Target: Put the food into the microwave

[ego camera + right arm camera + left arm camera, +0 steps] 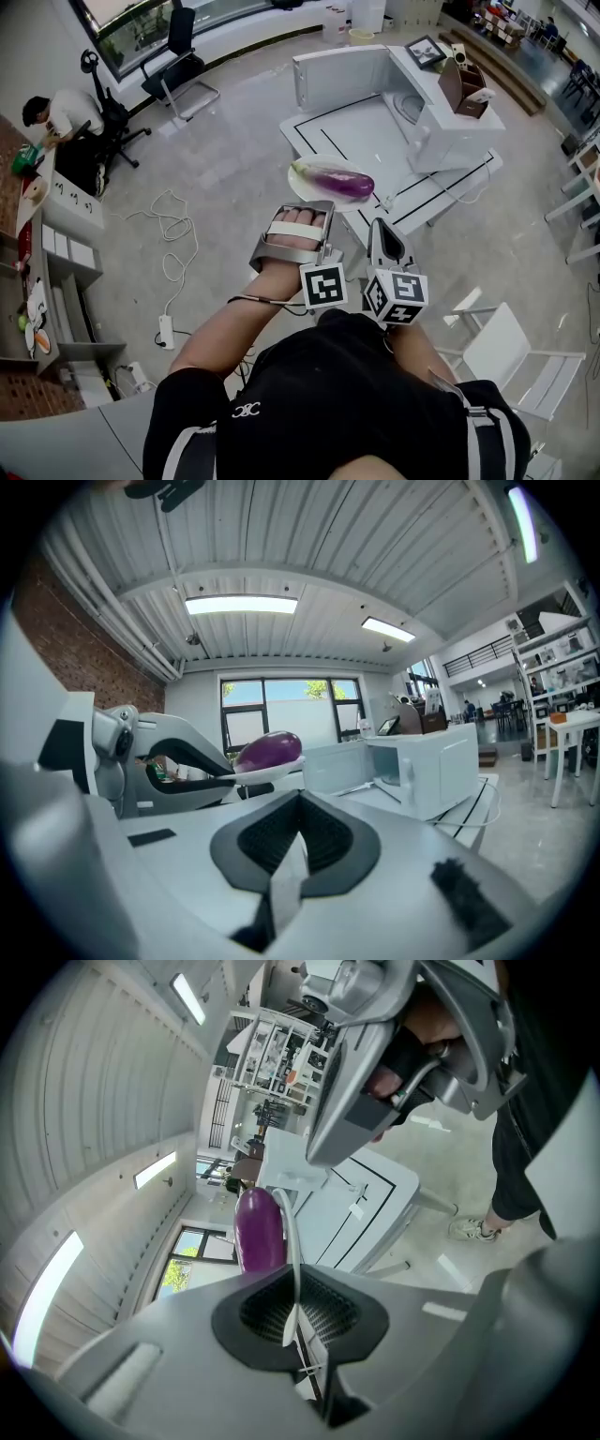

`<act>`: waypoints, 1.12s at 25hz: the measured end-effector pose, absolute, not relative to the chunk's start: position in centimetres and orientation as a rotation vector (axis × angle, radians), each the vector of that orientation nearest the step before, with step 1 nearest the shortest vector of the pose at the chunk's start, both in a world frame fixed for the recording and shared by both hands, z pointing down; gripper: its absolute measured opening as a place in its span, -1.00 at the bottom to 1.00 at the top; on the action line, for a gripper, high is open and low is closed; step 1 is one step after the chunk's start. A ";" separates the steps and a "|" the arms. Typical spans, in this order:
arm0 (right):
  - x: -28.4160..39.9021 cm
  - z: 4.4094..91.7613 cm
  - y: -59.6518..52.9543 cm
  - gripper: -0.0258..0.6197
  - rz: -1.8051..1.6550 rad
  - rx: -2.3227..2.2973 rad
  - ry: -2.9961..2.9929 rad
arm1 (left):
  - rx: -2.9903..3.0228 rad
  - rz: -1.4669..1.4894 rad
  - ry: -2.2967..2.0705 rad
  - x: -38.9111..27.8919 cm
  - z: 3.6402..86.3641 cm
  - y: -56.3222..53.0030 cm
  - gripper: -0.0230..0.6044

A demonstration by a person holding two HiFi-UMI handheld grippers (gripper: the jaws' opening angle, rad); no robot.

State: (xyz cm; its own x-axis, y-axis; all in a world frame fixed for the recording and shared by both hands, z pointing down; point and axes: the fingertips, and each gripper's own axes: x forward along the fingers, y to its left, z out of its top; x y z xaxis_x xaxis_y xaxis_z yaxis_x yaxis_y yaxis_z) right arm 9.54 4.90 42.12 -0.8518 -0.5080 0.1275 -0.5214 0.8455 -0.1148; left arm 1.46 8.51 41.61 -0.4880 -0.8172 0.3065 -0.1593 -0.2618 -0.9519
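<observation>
A purple eggplant (335,181) lies on a white plate (305,192) held in the air in front of the white table (361,141). My left gripper (322,208) is shut on the plate's near rim, and my right gripper (377,217) is shut on the rim beside it. In the left gripper view the rim (294,1251) runs as a thin white edge into the left gripper (298,1312), with the eggplant (260,1232) beyond. The right gripper (291,850) clamps the rim (284,878); past it are the eggplant (269,750) and the white microwave (427,766). The microwave (450,127) stands on the table, its door (339,77) swung open.
A brown box (462,86) and a framed picture (425,51) rest on the microwave's top. A white chair (511,361) stands at my right. A cable and power strip (167,328) lie on the floor at left. An office chair (178,56) and a seated person (56,111) are farther back.
</observation>
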 end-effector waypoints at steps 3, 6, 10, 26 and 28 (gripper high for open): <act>7.7 42.3 2.7 -0.90 0.237 0.843 -2.927 | -1.207 -1.796 1.493 -0.3 41.8 6.7 -0.86; 5.6 42.2 0.0 -0.90 0.248 0.872 -2.928 | -1.196 -1.787 1.472 -2.4 41.5 4.3 -0.86; 3.2 41.7 -3.5 -0.90 0.260 0.915 -2.923 | -1.221 -1.779 1.442 -5.0 41.6 0.7 -0.86; -1.8 41.9 -16.0 -0.90 0.274 1.082 -2.813 | -1.294 -1.652 1.262 -11.3 42.0 -15.4 -0.86; -1.4 41.8 -16.8 -0.90 0.260 1.106 -2.800 | -1.284 -1.613 1.247 -11.8 42.3 -17.4 -0.86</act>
State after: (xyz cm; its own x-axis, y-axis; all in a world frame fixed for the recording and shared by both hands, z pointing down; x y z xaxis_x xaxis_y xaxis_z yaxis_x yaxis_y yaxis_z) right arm -1.41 -16.81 41.78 -0.7258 -0.6657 0.1731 -0.6862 0.7183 -0.1150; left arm -11.79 -17.43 42.25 -0.2482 -0.9286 0.2759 -0.0330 -0.2765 -0.9604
